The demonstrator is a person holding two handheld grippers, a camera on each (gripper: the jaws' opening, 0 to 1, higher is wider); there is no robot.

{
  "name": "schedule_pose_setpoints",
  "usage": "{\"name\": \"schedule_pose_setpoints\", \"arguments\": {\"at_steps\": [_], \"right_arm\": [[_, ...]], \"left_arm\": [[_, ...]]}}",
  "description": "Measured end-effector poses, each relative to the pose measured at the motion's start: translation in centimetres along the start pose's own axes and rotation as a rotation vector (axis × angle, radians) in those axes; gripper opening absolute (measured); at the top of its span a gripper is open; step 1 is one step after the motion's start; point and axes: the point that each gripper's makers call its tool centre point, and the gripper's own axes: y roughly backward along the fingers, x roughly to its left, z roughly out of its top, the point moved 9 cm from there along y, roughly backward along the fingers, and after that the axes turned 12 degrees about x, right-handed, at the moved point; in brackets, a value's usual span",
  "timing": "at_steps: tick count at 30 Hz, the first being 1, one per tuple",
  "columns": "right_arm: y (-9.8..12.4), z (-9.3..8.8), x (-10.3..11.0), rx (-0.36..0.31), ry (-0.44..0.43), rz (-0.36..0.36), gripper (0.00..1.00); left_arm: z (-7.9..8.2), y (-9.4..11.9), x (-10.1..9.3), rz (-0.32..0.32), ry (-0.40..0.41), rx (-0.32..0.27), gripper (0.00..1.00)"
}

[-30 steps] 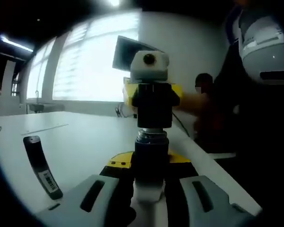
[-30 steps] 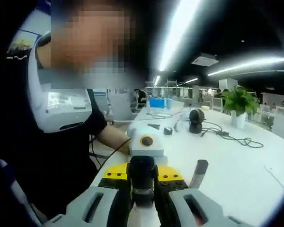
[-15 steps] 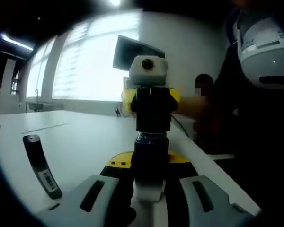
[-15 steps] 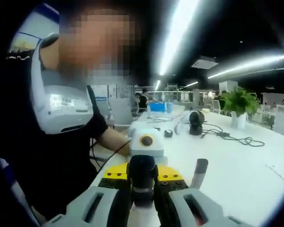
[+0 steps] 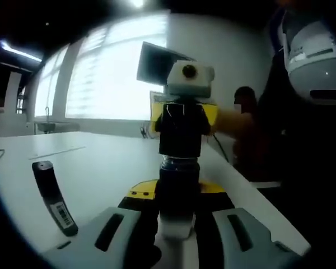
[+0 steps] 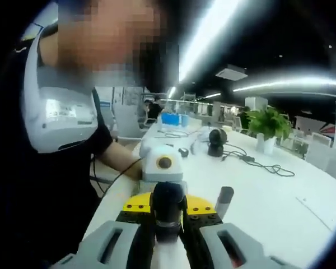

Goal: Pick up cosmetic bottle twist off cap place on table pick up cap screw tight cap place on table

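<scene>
Cosmetic bottle [image 5: 178, 185] upright between both tools, above the white table [image 5: 101, 168]. Left gripper [image 5: 176, 235] clamped on its lower body, right gripper [image 6: 167, 235] pinched on the black cap [image 5: 182, 128]. Threads showing under cap, so half-unscrewed probably. Could cross-thread if tilted. Contents: can't tell.

My left claw [image 5: 178, 232] is closed tight, jaws pointing forward. My right claw [image 6: 168, 238] faces it head-on, jaws likewise clamped. In the right gripper view my bare forearm [image 6: 119, 159] reaches in behind the left claw.
</scene>
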Motion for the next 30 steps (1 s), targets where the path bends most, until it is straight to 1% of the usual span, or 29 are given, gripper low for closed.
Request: {"name": "schedule_pose_setpoints", "arguments": {"at_steps": [3, 4, 5, 6, 9, 11, 13, 14, 17, 19, 20, 21, 23, 24, 30], "right_arm": [[-0.1, -0.2, 0.3, -0.027, -0.04, -0.068, 0.13], [-0.1, -0.3, 0.4, -0.035, -0.039, -0.095, 0.13], [-0.1, -0.4, 0.5, -0.043, -0.071, -0.128, 0.13], [-0.1, -0.4, 0.7, -0.048, -0.067, -0.15, 0.13], [-0.1, -0.5, 1.2, -0.049, -0.086, -0.187, 0.13], [-0.1, -0.4, 1.3, -0.037, -0.105, -0.218, 0.13], [-0.3, -0.1, 1.6, -0.004, -0.121, -0.284, 0.13], [-0.4, 0.1, 1.7, 0.012, -0.142, -0.319, 0.13], [-1.0, 0.4, 2.2, 0.029, -0.2, -0.432, 0.13], [-1.3, 0.5, 2.5, 0.033, -0.254, -0.509, 0.13], [-1.4, 0.6, 2.7, 0.04, -0.25, -0.56, 0.13], [-1.6, 0.7, 2.9, 0.04, -0.274, -0.582, 0.13], [-1.9, 0.8, 3.2, 0.045, -0.275, -0.637, 0.13], [-2.0, 0.8, 3.3, 0.042, -0.296, -0.652, 0.13], [-2.7, 1.0, 4.1, 0.02, -0.413, -0.808, 0.12]], "left_arm": [[0.0, 0.0, 0.1, 0.016, 0.006, 0.0, 0.14], [0.0, 0.0, 0.2, 0.022, 0.005, -0.001, 0.14], [0.0, 0.0, 0.3, 0.03, 0.008, -0.001, 0.14], [0.0, 0.1, 0.4, 0.042, 0.011, 0.0, 0.14], [0.1, 0.0, 0.2, 0.064, -0.006, 0.001, 0.14], [0.1, 0.0, 0.2, 0.077, -0.006, 0.003, 0.14], [0.1, 0.1, 0.4, 0.103, -0.003, 0.005, 0.14], [0.1, 0.1, 0.5, 0.131, -0.001, 0.006, 0.14], [0.1, 0.2, 0.8, 0.178, 0.006, 0.009, 0.14], [0.1, 0.2, 1.0, 0.206, 0.014, 0.012, 0.14], [0.1, 0.2, 1.1, 0.215, 0.015, 0.012, 0.14], [0.2, 0.2, 1.1, 0.225, 0.018, 0.013, 0.14], [0.1, 0.2, 1.1, 0.23, 0.019, 0.013, 0.14], [0.1, 0.2, 1.2, 0.233, 0.02, 0.013, 0.14], [0.1, 0.2, 1.3, 0.246, 0.023, 0.013, 0.14]]}}
